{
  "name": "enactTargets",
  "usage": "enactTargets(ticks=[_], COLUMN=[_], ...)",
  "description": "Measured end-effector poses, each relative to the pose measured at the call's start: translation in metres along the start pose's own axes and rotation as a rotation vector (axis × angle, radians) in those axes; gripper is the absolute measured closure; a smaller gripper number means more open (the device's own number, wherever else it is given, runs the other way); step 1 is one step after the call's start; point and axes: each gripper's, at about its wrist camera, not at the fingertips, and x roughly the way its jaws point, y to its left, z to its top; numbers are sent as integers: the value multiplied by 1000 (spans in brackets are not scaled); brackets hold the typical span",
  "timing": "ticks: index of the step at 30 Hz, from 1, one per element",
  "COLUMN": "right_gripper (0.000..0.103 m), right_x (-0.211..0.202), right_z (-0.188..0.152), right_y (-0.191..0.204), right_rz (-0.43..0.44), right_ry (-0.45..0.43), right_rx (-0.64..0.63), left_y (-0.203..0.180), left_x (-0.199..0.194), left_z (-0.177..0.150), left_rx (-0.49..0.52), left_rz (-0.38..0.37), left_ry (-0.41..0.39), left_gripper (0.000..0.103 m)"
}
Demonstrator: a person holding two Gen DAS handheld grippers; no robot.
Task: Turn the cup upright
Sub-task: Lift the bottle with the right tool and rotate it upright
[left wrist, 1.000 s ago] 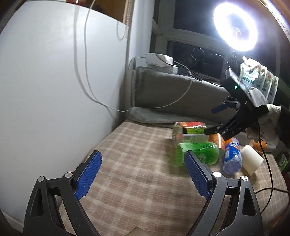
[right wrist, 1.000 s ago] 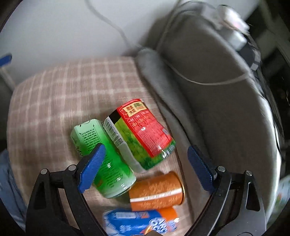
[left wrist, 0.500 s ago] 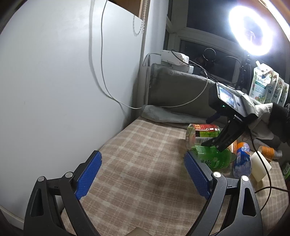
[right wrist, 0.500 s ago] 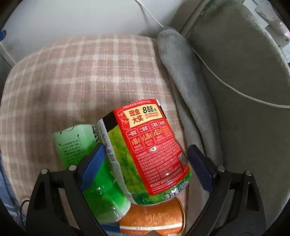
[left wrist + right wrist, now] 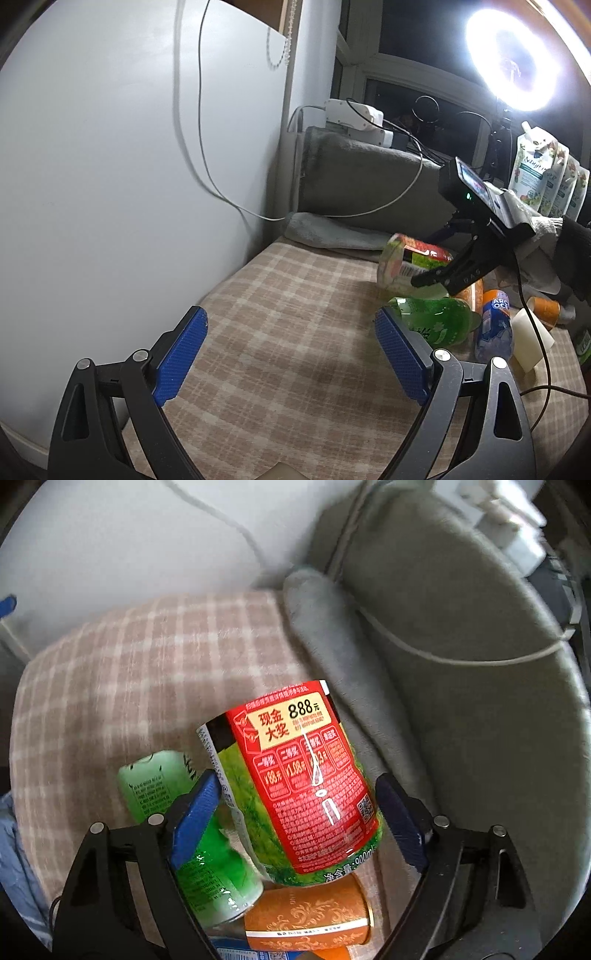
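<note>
A cup made from a cut bottle with a red and green label (image 5: 303, 782) lies on its side on the checked cloth; it also shows in the left wrist view (image 5: 410, 264). My right gripper (image 5: 295, 812) is open with its blue pads on either side of this cup, apart from it or just touching. In the left wrist view the right gripper (image 5: 436, 277) reaches down onto the cup. My left gripper (image 5: 291, 354) is open and empty, low over the cloth, well short of the cups.
A green cup (image 5: 192, 834), an orange can (image 5: 310, 919) and a blue bottle (image 5: 493, 325) lie beside the labelled cup. A grey cushion (image 5: 461, 664) and rolled towel (image 5: 332, 635) sit behind. A white wall (image 5: 110, 166) is left; a white cup (image 5: 532, 339) lies right.
My right gripper has moved closer so the labelled cup now sits between its pads, and the jaws have narrowed slightly. The left gripper has stayed open, its view shifting a little.
</note>
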Motion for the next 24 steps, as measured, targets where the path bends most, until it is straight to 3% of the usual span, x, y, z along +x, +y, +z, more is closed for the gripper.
enactTargets(ticks=[9, 16, 24], right_gripper=[16, 16, 16], right_x=[-60, -128, -180], right_z=[-15, -64, -143], right_y=[4, 21, 68], right_rz=[-49, -50, 105], right_ry=[-127, -238, -325], right_rx=[119, 283, 638], left_y=[-4, -11, -34], left_x=[-8, -12, -21], left_z=[2, 2, 4], left_rx=[10, 26, 76], left_rz=[-9, -42, -149], left_ry=[-19, -27, -38], left_gripper=[11, 11, 11])
